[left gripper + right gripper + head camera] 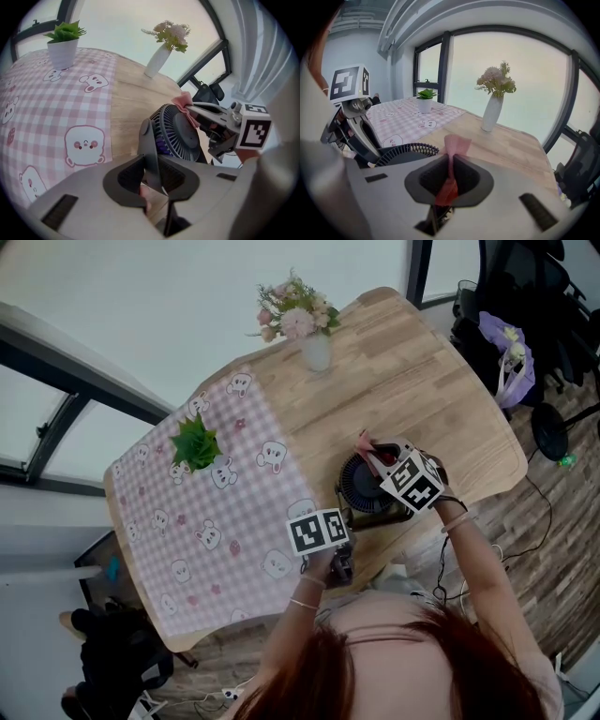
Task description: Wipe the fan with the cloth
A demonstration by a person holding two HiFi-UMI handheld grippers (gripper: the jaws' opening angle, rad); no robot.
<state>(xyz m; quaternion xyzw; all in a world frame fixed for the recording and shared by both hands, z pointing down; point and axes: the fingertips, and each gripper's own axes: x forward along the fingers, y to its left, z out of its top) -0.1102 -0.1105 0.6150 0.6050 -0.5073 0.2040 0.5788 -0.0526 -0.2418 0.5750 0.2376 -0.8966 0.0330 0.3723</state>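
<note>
Fan (362, 487) half under right gripper (373, 456)

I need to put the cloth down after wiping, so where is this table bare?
Free: bare table wood between vase and fan; tablecloth on the near side of the potted plant. Crowded at the fan, where left gripper and right gripper meet.

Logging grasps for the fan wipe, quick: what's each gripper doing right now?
Left gripper: closed on the fan, by its stand.
Right gripper: closed on the pink cloth.
</note>
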